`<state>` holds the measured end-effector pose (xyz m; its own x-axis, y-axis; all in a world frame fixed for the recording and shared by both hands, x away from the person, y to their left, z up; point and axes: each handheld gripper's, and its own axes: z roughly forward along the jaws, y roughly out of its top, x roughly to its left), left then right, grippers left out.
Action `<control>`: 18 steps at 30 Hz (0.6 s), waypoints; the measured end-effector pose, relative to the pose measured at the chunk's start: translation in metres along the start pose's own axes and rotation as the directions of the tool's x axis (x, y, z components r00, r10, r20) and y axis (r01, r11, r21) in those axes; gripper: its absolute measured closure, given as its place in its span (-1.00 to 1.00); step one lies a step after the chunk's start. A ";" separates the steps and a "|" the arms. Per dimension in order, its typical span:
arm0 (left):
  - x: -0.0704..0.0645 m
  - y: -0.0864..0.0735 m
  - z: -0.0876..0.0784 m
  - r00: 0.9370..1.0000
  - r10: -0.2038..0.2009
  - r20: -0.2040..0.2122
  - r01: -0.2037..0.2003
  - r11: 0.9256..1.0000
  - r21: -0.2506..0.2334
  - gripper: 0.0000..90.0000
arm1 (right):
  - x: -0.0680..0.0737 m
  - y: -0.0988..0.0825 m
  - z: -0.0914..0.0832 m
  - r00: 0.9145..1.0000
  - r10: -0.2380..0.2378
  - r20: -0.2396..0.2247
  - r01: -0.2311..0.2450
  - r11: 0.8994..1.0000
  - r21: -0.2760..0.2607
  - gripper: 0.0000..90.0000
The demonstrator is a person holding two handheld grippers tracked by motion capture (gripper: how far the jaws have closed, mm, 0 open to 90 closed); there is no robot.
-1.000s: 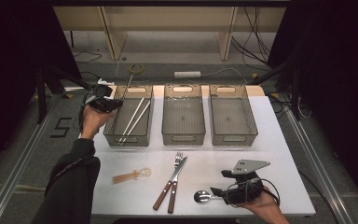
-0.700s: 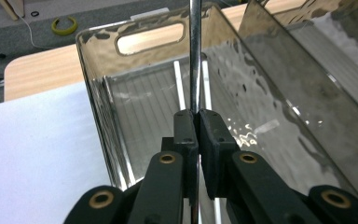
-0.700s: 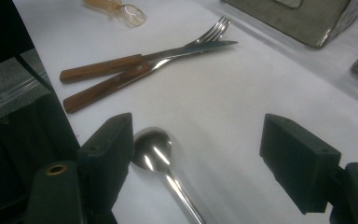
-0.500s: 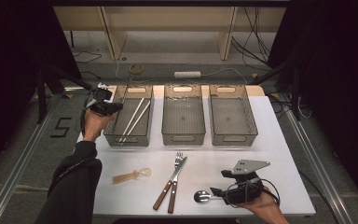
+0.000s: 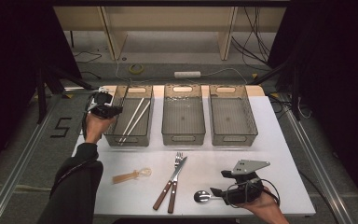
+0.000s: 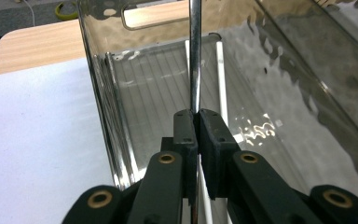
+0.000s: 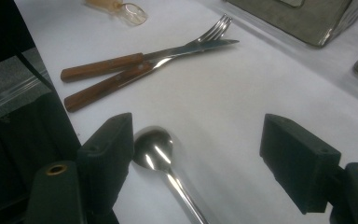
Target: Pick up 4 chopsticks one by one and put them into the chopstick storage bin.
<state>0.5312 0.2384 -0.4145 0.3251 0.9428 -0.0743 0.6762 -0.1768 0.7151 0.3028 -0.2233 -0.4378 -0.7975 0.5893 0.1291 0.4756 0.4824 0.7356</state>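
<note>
Over the left bin [image 5: 131, 123], the left tool [image 6: 198, 135] was clamped on a metal chopstick [image 6: 195, 56], held above two already inside; well apart, the right tool [image 7: 198, 158] stood wide around a spoon [image 7: 156, 151] on the worktop [image 5: 270, 140], ready for pickup.

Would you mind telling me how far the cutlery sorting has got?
Done: two chopsticks lie in the left bin. In hand: the left gripper holds a metal chopstick over it. Left: spoon between the open right gripper jaws, fork, knife, plastic spoon.
</note>
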 end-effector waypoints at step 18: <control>-0.018 -0.008 -0.024 0.996 -0.017 0.090 0.014 0.999 0.029 0.12 | 0.000 -0.001 0.000 1.000 0.002 0.002 -0.002 1.000 0.006 -0.40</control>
<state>0.5039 0.2299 -0.4025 0.3720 0.9163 -0.1484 0.6998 -0.1718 0.6934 0.3024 -0.2240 -0.4389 -0.7957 0.5916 0.1295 0.4796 0.4851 0.7312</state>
